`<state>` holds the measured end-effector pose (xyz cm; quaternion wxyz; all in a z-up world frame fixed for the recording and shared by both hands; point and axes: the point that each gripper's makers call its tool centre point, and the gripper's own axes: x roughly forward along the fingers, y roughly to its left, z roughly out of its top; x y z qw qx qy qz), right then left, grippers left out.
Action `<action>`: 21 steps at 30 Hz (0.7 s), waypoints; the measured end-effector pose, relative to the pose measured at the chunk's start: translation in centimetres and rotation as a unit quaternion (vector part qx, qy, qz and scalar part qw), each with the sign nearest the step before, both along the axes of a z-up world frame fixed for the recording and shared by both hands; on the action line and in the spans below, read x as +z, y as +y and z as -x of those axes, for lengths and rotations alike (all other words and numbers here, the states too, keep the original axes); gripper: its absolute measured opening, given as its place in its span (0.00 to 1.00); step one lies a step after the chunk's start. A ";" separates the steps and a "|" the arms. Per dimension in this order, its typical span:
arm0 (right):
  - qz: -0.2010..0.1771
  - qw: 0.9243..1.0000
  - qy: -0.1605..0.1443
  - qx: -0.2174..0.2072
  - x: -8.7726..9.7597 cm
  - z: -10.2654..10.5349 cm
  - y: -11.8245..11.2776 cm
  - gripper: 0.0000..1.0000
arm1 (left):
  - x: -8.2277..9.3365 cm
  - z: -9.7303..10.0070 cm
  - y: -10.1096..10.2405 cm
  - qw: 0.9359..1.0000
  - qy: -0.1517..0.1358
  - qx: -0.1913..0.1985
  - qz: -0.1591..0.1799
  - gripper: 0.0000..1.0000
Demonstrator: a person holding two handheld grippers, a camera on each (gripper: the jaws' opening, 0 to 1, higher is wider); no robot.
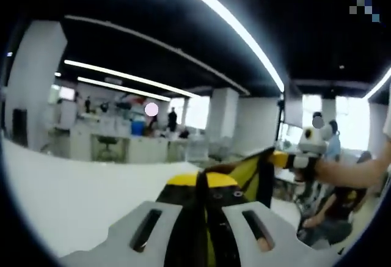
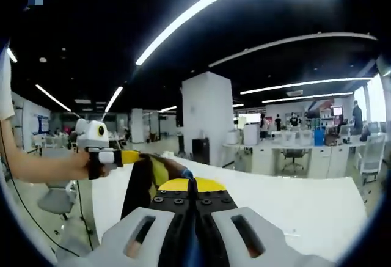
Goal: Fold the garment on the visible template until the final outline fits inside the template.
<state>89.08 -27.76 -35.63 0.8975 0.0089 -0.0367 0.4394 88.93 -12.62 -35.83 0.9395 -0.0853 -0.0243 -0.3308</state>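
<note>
Two tools, the left tool (image 1: 204,218) and right tool (image 2: 190,218), each clamped shut on the black-and-yellow garment (image 1: 247,172), hold it stretched in the air above the white table (image 1: 73,200), where a slipping edge could drop it askew, off its template.
</note>
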 end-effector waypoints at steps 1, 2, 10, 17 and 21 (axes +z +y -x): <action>0.001 1.000 -0.004 0.000 0.4 0.1 0.0 0.01 | 0.3 0.0 -0.1 1.000 -0.005 0.001 -0.003 0.00; 0.000 1.000 -0.007 0.000 0.7 0.1 0.0 0.01 | 0.5 0.0 -0.1 1.000 -0.008 0.002 -0.007 0.00; -0.004 1.000 -0.029 0.000 2.9 0.3 -0.4 0.01 | 2.6 0.3 -0.4 0.999 -0.039 0.005 -0.024 0.00; -0.015 0.999 -0.032 0.003 3.7 0.5 -0.8 0.01 | 4.0 0.9 -0.7 0.998 -0.058 0.007 -0.027 0.00; -0.017 0.999 -0.036 0.006 4.4 1.0 -0.9 0.01 | 4.7 1.3 -0.8 0.997 -0.068 0.009 -0.038 0.00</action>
